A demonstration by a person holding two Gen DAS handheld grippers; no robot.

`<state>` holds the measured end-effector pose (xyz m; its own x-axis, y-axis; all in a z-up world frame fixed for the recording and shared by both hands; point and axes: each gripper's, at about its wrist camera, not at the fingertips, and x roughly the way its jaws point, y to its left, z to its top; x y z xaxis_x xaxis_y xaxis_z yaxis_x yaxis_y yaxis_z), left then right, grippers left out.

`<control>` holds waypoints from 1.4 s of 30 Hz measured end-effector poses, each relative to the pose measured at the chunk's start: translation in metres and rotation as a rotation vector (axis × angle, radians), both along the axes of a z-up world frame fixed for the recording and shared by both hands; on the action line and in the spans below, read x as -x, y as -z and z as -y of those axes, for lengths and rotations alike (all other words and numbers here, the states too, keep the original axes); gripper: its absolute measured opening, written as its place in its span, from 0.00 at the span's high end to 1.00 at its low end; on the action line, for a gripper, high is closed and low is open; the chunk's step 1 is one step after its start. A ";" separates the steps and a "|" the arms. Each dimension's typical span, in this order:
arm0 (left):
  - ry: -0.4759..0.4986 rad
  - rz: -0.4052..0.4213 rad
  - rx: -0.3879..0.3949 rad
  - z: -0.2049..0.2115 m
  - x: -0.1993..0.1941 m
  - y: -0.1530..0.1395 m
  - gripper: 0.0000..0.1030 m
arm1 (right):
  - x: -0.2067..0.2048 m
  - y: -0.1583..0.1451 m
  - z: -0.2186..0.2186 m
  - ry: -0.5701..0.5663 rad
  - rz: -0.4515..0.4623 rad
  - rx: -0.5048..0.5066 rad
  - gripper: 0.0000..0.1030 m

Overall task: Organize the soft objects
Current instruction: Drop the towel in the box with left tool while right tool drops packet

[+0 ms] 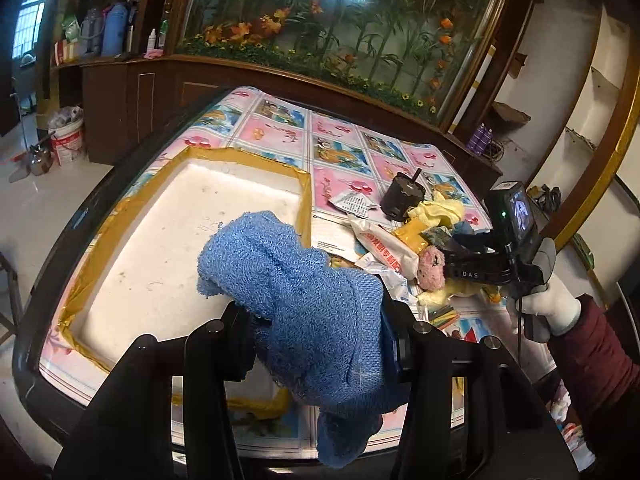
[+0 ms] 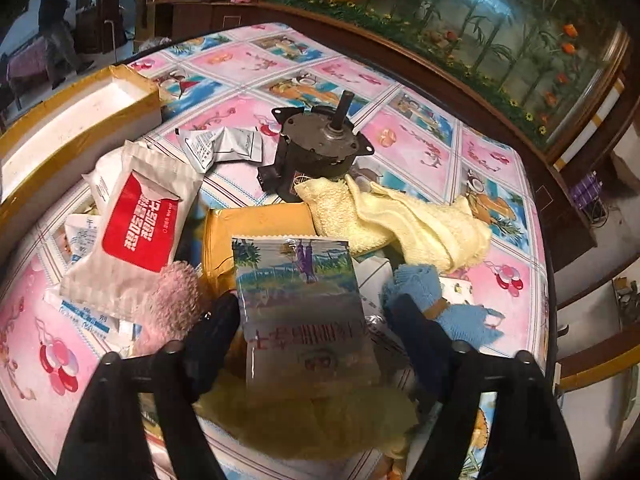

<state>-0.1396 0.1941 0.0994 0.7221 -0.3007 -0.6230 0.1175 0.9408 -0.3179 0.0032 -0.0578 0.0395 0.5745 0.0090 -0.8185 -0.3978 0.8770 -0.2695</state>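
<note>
Carrying the load over the flower-patterned table (image 1: pixel 344 152) is the step in hand, as I judge it, and the white foam tray (image 1: pixel 160 240) with its tape-bound rim looks like the place meant for soft things. It lies bare, just ahead of the left gripper (image 1: pixel 318 312). That claw is clenched on the blue towel (image 1: pixel 312 304), which bulges up between the fingers and hangs in a long tail below them, over the tray's near edge. To do it well, bring the bundle well inside the rim before letting go, low enough that the tail lands on the foam rather than draping over the taped wall. Aim for a far corner so later pieces have room.

On the other side, the right gripper (image 2: pixel 314 308) hovers over the heap, where a pale yellow towel (image 2: pixel 400 220) lies against a dark motor (image 2: pixel 320 144). The red-and-white wipes pack (image 2: pixel 136 228) lies to the left. A printed sachet (image 2: pixel 300 300) sits between the jaws, but I cannot tell whether the pads press on it or on nothing. A foil packet is hardly soft, so that claw would do better reaching for the pink plush (image 2: pixel 176 300) touching its left finger, or the small blue knit piece (image 2: pixel 424 292) beside its right.
</note>
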 end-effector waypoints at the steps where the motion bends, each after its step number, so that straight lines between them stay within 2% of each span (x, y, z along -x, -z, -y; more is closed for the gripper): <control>1: -0.006 -0.001 0.001 -0.003 -0.001 0.001 0.53 | -0.002 0.000 0.003 0.020 0.001 -0.018 0.46; 4: -0.024 -0.002 0.005 -0.013 0.000 0.001 0.53 | 0.000 -0.010 0.016 0.050 -0.012 -0.122 0.50; 9: -0.031 -0.002 0.064 -0.031 -0.007 -0.002 0.53 | 0.021 -0.044 0.037 0.087 0.032 -0.270 0.51; 13: -0.013 -0.008 0.063 -0.038 -0.021 -0.010 0.53 | 0.037 -0.084 0.041 0.099 0.101 -0.393 0.51; 15: -0.002 -0.009 0.047 -0.040 -0.034 -0.016 0.53 | 0.042 -0.107 0.032 0.056 0.097 -0.515 0.51; 18: -0.006 -0.035 0.022 -0.047 -0.066 -0.021 0.53 | 0.034 -0.122 0.003 -0.048 -0.011 -0.710 0.51; 20: -0.004 -0.068 0.037 -0.053 -0.092 -0.018 0.52 | 0.022 -0.118 -0.024 -0.089 -0.094 -0.791 0.51; 23: -0.017 -0.128 0.094 -0.065 -0.132 -0.007 0.52 | -0.003 -0.099 -0.074 -0.109 -0.199 -0.866 0.51; 25: -0.041 -0.148 0.093 -0.071 -0.154 0.003 0.50 | -0.019 -0.081 -0.103 -0.100 -0.264 -0.901 0.51; 27: -0.054 -0.171 0.108 -0.078 -0.173 0.017 0.50 | -0.034 -0.064 -0.129 -0.080 -0.306 -0.896 0.51; 32: -0.034 -0.269 0.285 -0.099 -0.206 0.056 0.46 | -0.059 -0.034 -0.167 -0.012 -0.313 -0.803 0.46; 35: -0.017 -0.289 0.353 -0.105 -0.207 0.062 0.45 | -0.068 -0.024 -0.180 -0.002 -0.304 -0.742 0.44; 37: -0.025 -0.269 0.345 -0.107 -0.201 0.056 0.45 | -0.069 -0.024 -0.184 -0.009 -0.285 -0.711 0.43; 39: -0.055 -0.256 0.280 -0.106 -0.192 0.047 0.44 | -0.068 -0.027 -0.184 -0.023 -0.258 -0.682 0.39; 42: -0.112 -0.215 0.189 -0.104 -0.173 0.042 0.44 | -0.062 -0.034 -0.180 -0.029 -0.217 -0.659 0.39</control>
<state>0.0334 0.2983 0.0576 0.6152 -0.3515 -0.7056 -0.0725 0.8661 -0.4946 0.0654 0.1223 0.0739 0.3903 0.5567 -0.7333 -0.4084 0.8185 0.4040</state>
